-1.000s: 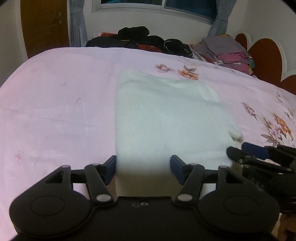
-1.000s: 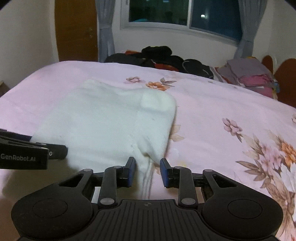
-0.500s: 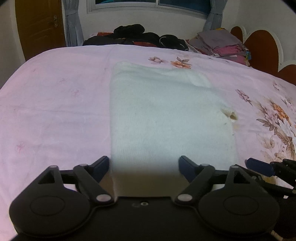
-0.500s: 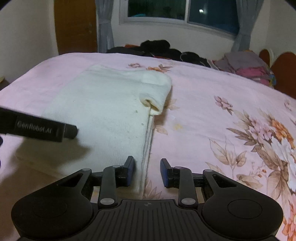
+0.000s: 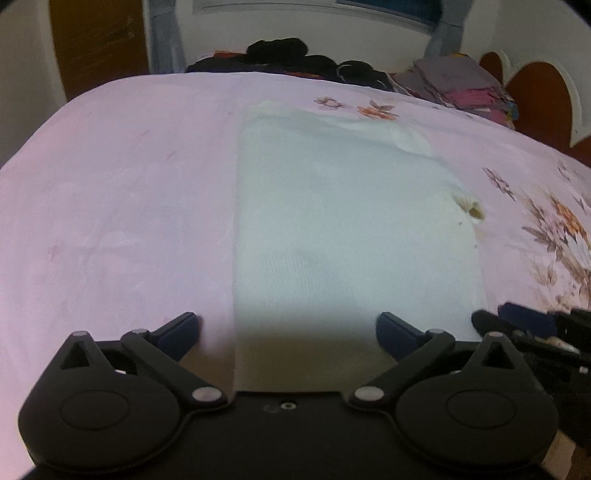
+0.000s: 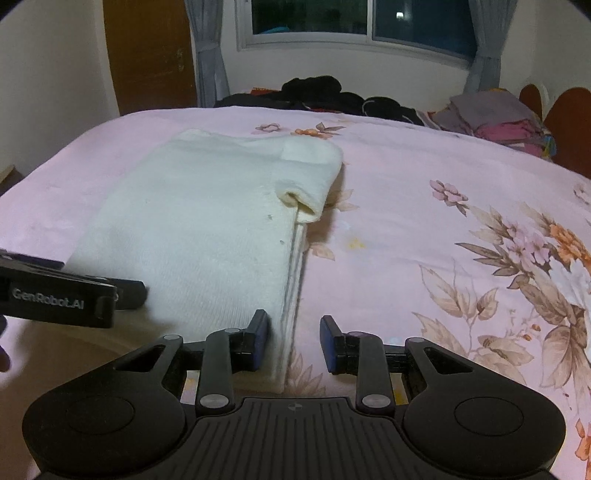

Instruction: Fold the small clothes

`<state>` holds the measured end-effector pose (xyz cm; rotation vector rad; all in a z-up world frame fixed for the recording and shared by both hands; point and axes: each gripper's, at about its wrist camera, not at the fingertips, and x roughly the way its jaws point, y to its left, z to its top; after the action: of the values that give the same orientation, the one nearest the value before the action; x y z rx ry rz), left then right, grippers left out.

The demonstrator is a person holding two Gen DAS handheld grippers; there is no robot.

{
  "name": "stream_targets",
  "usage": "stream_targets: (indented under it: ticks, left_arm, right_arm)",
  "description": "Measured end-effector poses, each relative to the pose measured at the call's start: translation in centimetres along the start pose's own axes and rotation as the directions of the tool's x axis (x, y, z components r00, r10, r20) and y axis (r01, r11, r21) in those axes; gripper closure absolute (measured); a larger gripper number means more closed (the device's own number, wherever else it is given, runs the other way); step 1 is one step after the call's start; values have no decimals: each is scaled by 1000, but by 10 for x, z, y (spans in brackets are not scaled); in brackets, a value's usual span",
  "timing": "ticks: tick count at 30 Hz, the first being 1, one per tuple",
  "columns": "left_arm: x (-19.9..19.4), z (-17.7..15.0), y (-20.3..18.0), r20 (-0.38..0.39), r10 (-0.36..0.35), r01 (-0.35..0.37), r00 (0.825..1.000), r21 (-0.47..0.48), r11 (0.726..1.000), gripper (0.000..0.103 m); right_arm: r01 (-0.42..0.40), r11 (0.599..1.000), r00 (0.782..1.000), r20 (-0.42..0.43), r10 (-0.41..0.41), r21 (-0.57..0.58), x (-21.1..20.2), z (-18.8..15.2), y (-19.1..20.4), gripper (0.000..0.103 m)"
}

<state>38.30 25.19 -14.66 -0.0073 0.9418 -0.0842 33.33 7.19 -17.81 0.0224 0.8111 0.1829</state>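
The left tool [image 5: 286,328] stands spread wide, its jaws having just been opening, and the near left corner of the one folded white garment [image 5: 343,221] lies between its two blue pads, which do not press on it: the left pad [image 5: 181,328] sits over the bare sheet, the right pad [image 5: 393,328] over the cloth. The right tool [image 6: 293,341] has its jaws narrowly apart, straddling the garment's near right edge without pinching it; its left pad [image 6: 258,339] is over the cloth, its right pad [image 6: 330,343] over the sheet. Each tool shows at the edge of the other's view. The garment lies flat on the pink flowered bed [image 6: 406,229], near its front edge, several layers showing along the right side, with one rolled sleeve cuff [image 6: 303,201] poking out at the far right. Beyond, along the bed's far edge, lie one dark heap of clothes [image 6: 317,94] and one folded stack [image 6: 495,118] in grey and pink. Behind stand one window [image 6: 362,22], two curtains, one brown door [image 6: 151,51].
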Motion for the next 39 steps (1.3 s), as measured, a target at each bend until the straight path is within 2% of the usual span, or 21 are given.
stream_targets:
  ticks: [6,11,15,18,21,22,23,24,27,30,31,32,33,35,39]
  left_arm:
    - [-11,0,-5,-31,59,-59,998,-18,998,0]
    - [-41,-7,-11,-18,97,-97,995,-18,995,0]
    - [-80,-16,-20,29,86,-87,996,19,996,0]
    - [-118,-26,-27,89,65,-66,994,12,998,0]
    - [-157,-40,-35,142,81,-81,986,-9,997,0]
    - [-169,-45,-39,160,98,-97,982,-13,995,0]
    - [-181,-51,-43,175,115,-114,978,-13,993,0]
    - [-190,-56,-47,187,124,-124,975,-12,992,0]
    - [-217,-69,-56,200,134,-133,970,-18,991,0]
    - [-244,-82,-61,230,152,-146,961,-41,988,0]
    - [-251,-85,-64,234,159,-153,959,-44,987,0]
    - [-259,-90,-66,237,162,-156,958,-43,987,0]
    - [-264,-93,-67,237,158,-152,959,-42,987,0]
    - [-274,-99,-69,236,149,-142,960,-48,989,0]
    - [-292,-112,-70,245,154,-139,957,-75,987,0]
  right_arm:
    - [5,1000,1000,-3,-5,-25,-6,0,5,73]
    - [-43,999,999,15,43,0,-31,1,1,73]
    - [-77,997,996,46,77,9,-65,-6,-2,73]
    - [-103,995,992,74,102,15,-97,-14,-5,73]
    - [-138,990,986,95,135,29,-134,-23,-11,71]
    - [-146,989,985,102,141,36,-147,-26,-12,52]
    - [-149,988,983,117,144,40,-161,-29,-13,22]
    - [-152,988,979,142,145,36,-176,-32,-13,15]
    - [-143,990,970,199,138,12,-219,-42,-10,14]
    - [-118,992,968,226,104,49,-252,-50,-11,14]
    - [-108,992,968,236,89,70,-263,-51,-12,12]
    - [-109,990,965,247,83,92,-273,-53,-13,3]
    - [-111,988,962,260,81,104,-283,-55,-13,0]
    - [-108,988,954,291,72,108,-304,-60,-12,0]
    - [-38,994,956,294,7,99,-329,-66,-3,0]
